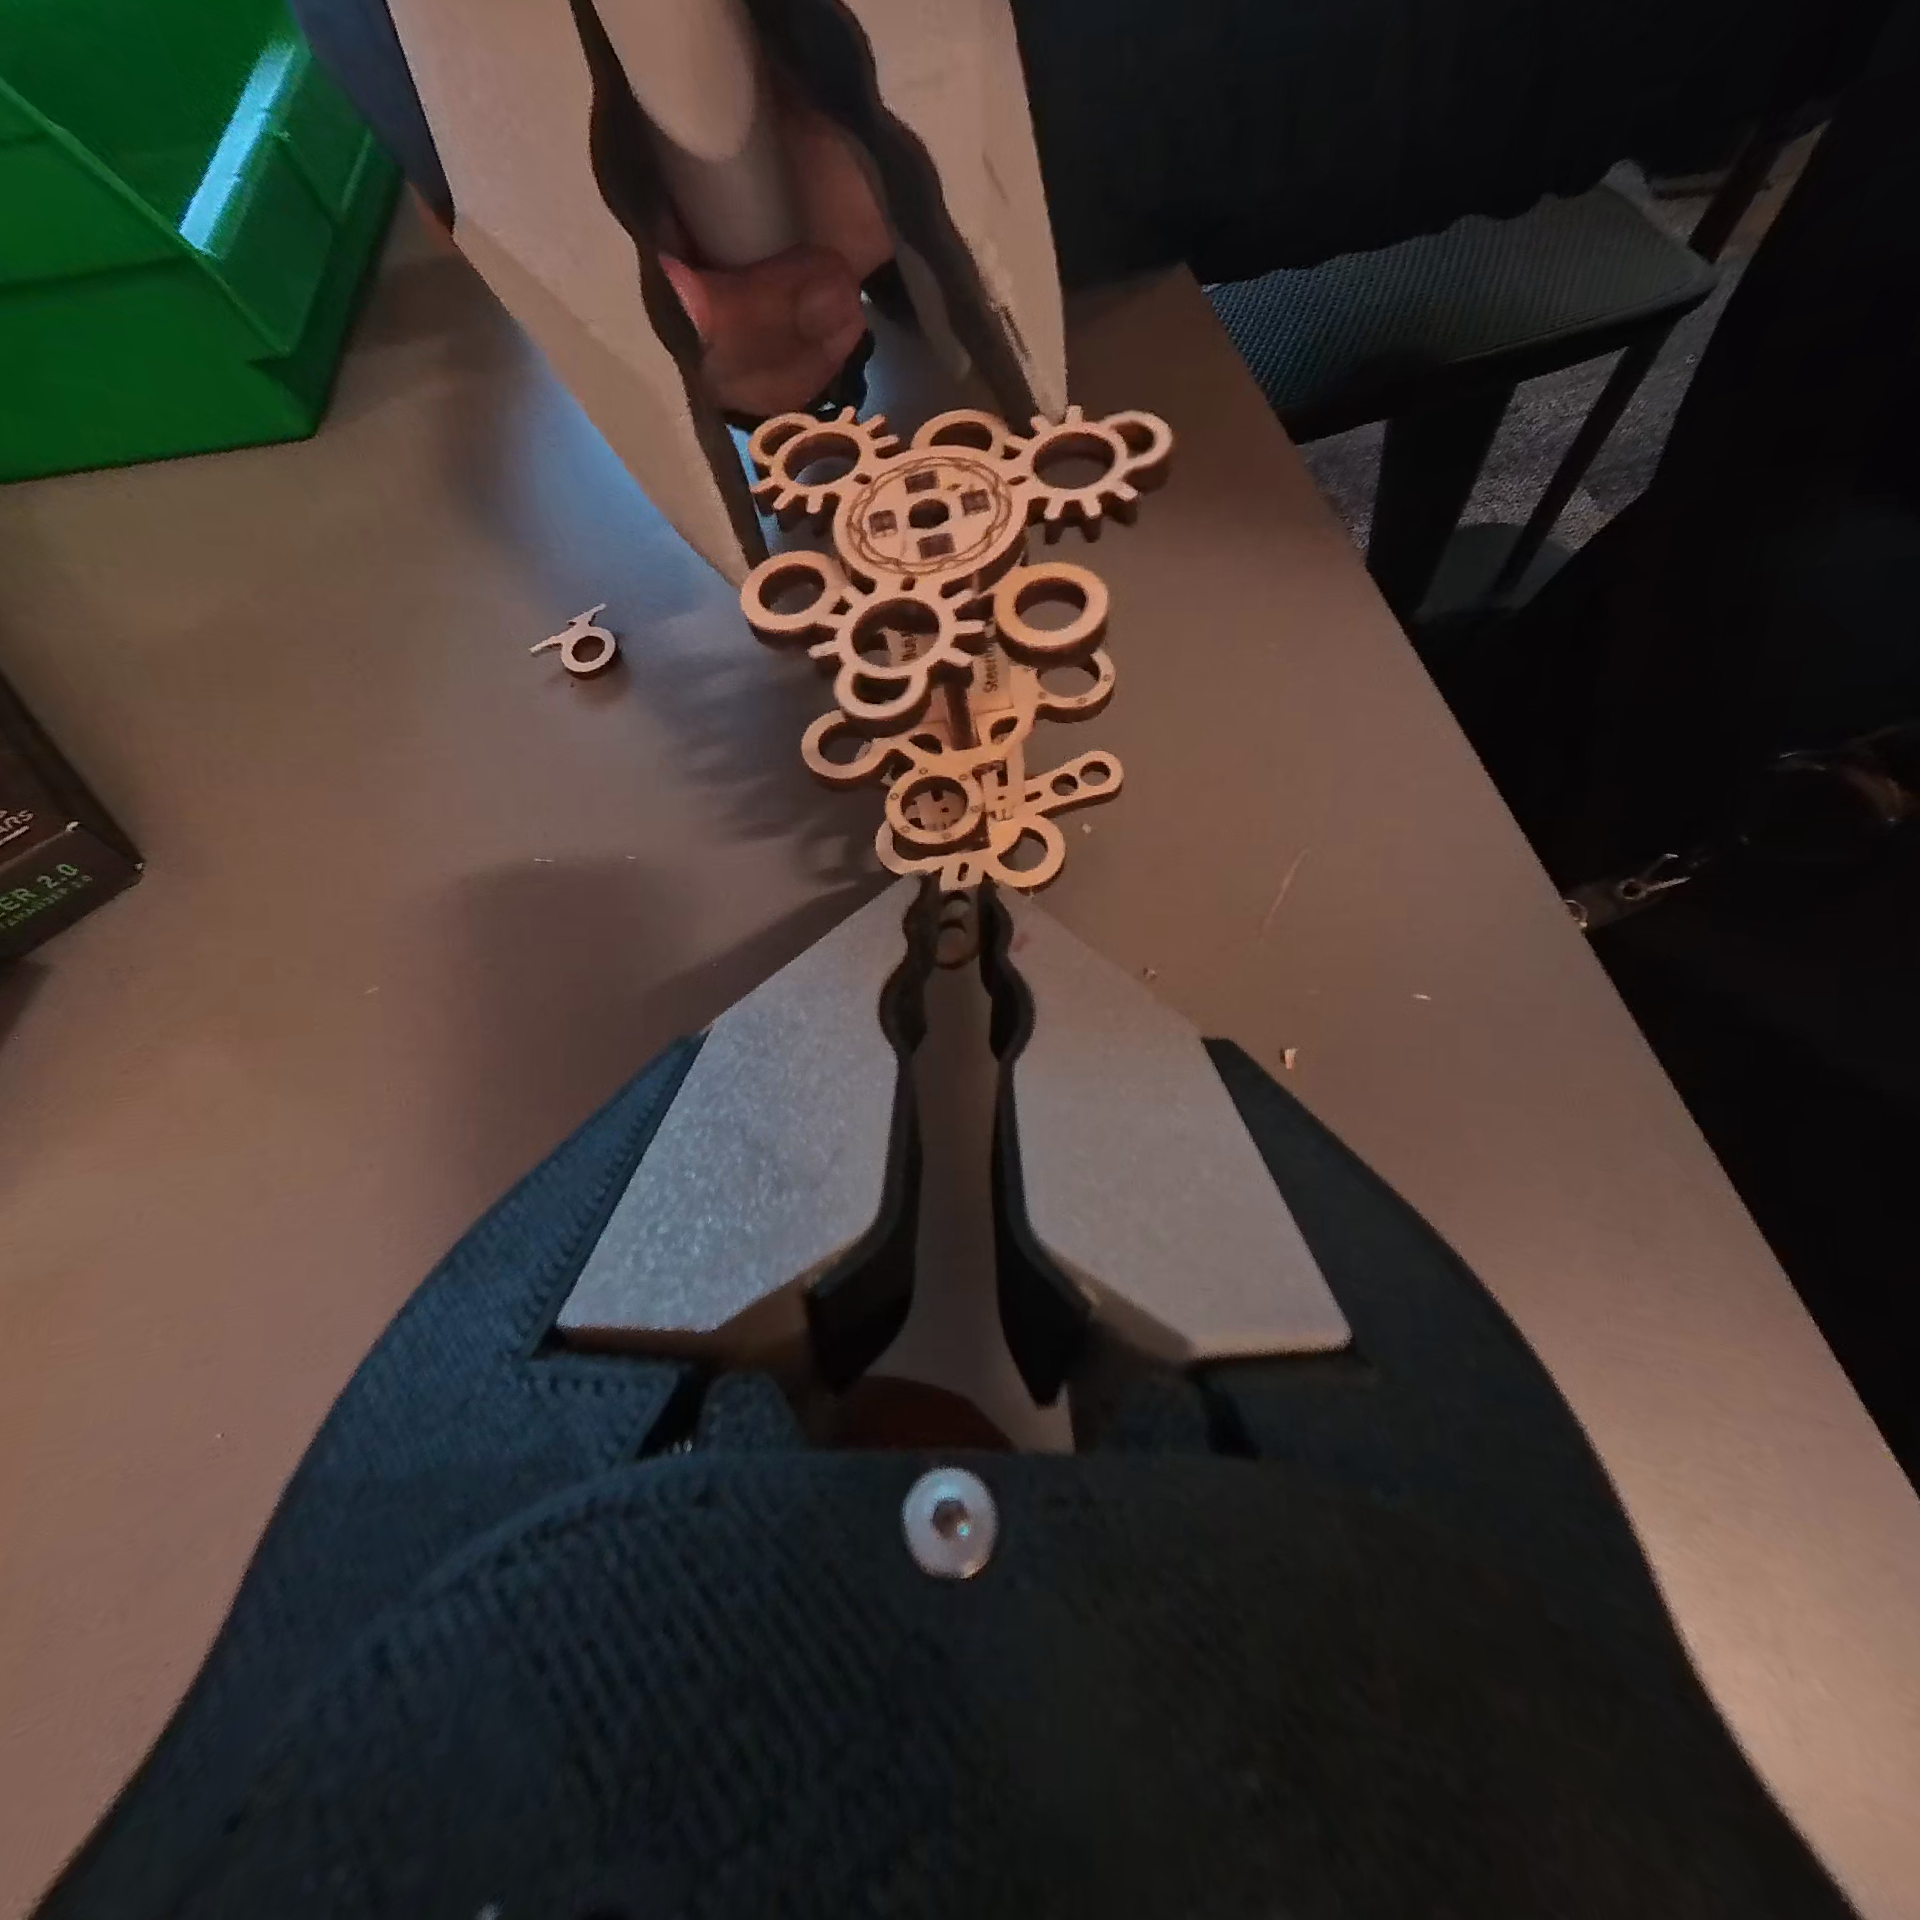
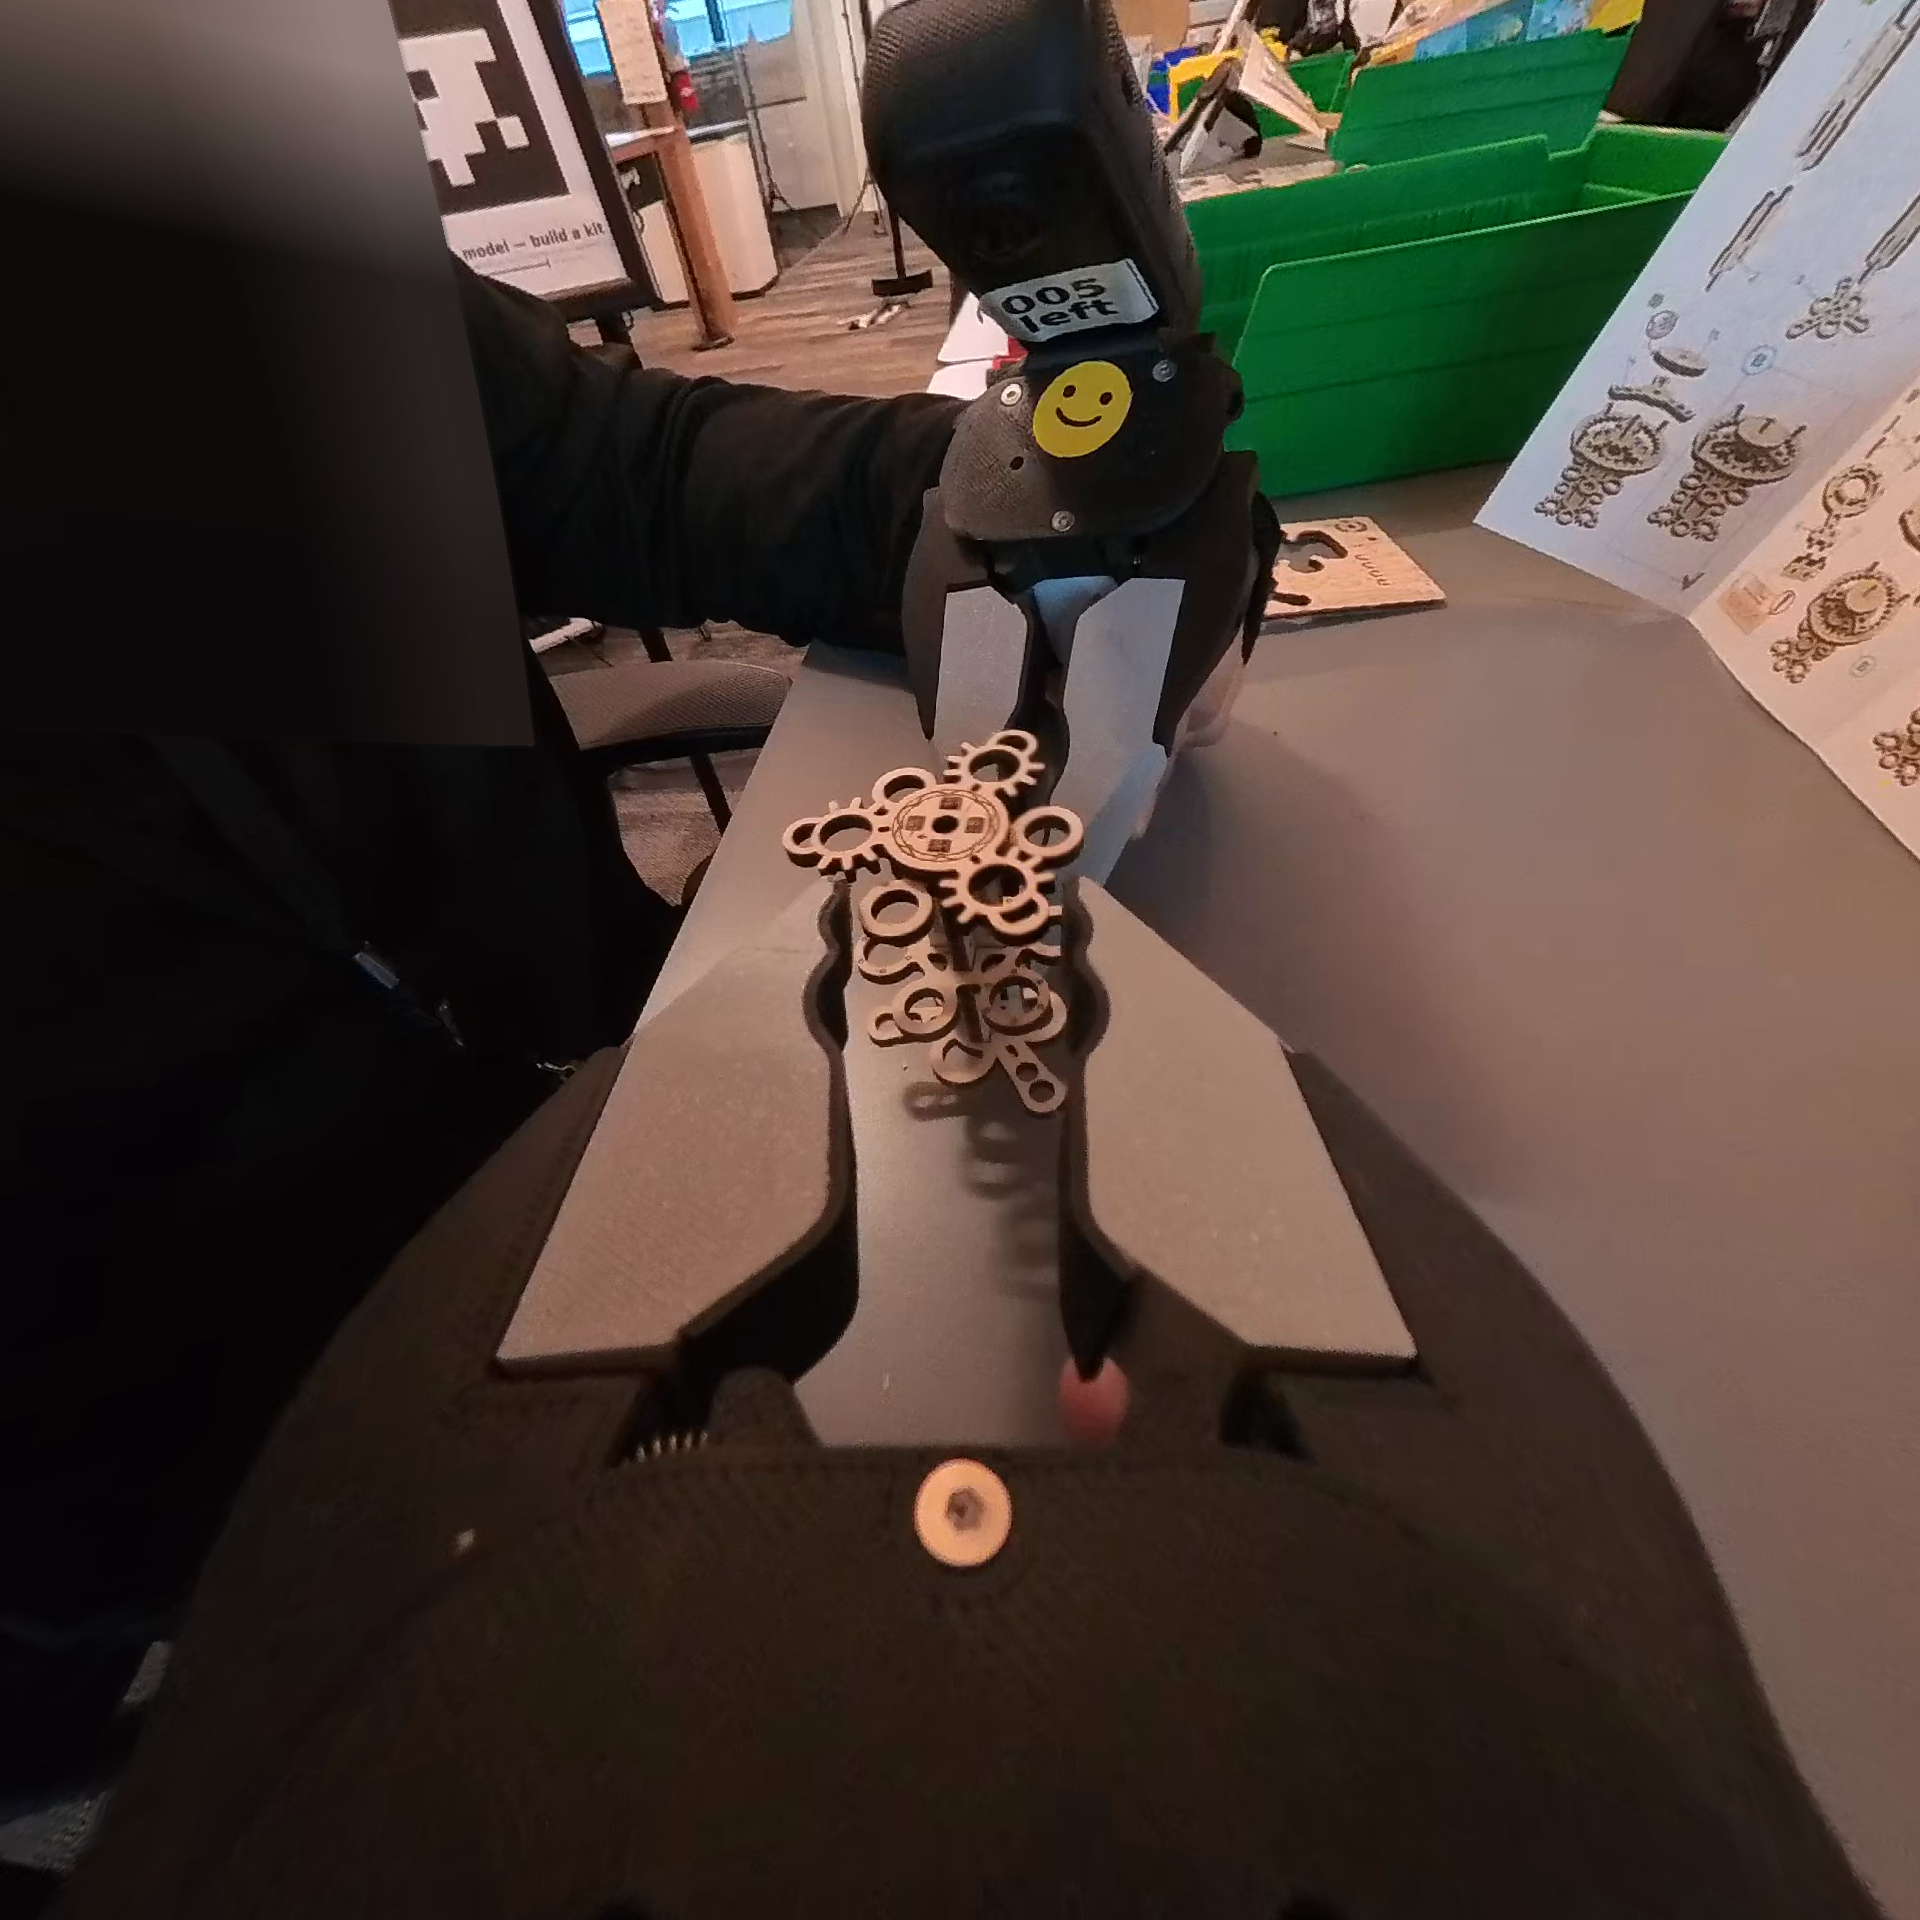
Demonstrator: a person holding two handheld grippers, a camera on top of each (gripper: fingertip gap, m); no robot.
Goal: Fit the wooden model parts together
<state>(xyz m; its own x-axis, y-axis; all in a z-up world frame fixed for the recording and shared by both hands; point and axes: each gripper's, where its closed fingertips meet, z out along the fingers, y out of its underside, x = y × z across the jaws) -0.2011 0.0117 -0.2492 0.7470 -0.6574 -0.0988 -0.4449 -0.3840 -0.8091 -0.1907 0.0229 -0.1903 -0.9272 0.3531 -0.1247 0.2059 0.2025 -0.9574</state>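
grey worktop (image 1: pixel 312 935) stretches past green bins (image 1: pixel 156 260), a dark box (image 1: pixel 52 831) and an open instruction sheet (image 2: pixel 1714 468). above it, a wooden model (image 1: pixel 935 644) of stacked rings and toothed gears hangs clear of the surface between two tools. left hand-held gripper (image 1: pixel 951 914) has its fingers nearly together, pinching the model's lower end. right hand-held gripper (image 2: pixel 956 935) is spread wider, its fingertips (image 2: pixel 1081 935) flanking the model's gear end; whether they press on it cannot be told. one small loose wooden ring piece (image 1: pixel 580 644) lies on the worktop, well apart from the model. a cut-out wooden parts sheet (image 2: pixel 1351 566) rests near the instructions.
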